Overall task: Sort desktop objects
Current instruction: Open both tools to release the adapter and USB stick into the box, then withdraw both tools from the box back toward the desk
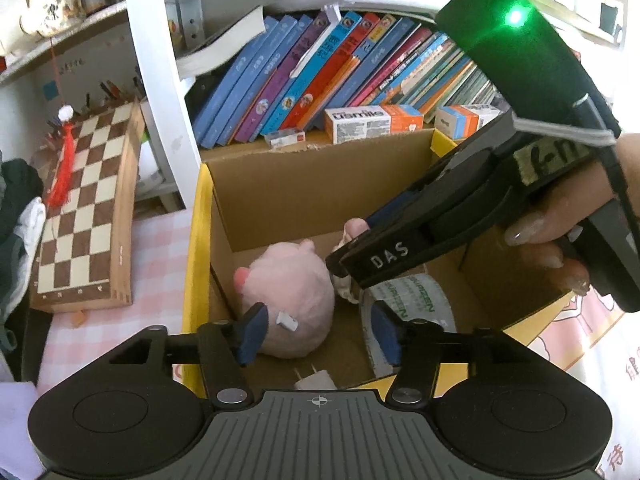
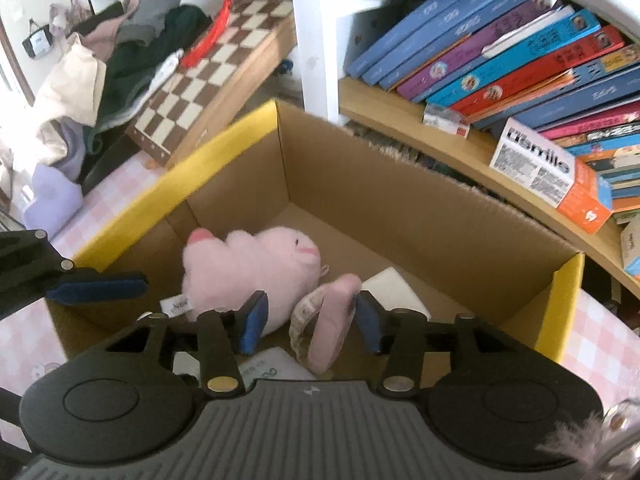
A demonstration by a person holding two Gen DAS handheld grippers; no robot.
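Observation:
An open cardboard box (image 1: 316,184) with yellow flaps stands on the desk; it also shows in the right wrist view (image 2: 400,200). Inside lie a pink plush toy (image 1: 292,300) (image 2: 240,276), a roll of tape (image 1: 412,312), a white charger plug (image 1: 316,380) and a white pad (image 2: 394,290). My left gripper (image 1: 320,332) is open and empty above the box's near edge. My right gripper (image 2: 310,320) is open over the box, with a pink and cream slipper-like item (image 2: 328,320) between its fingers; whether it is touched by them I cannot tell. The right gripper also shows in the left wrist view (image 1: 352,248).
A folded chessboard (image 1: 88,208) leans at the left on the pink checked tablecloth (image 1: 140,260). A shelf of slanted books (image 1: 340,72) and small cartons (image 1: 372,120) stands right behind the box. Clothes (image 2: 120,64) pile at the far left.

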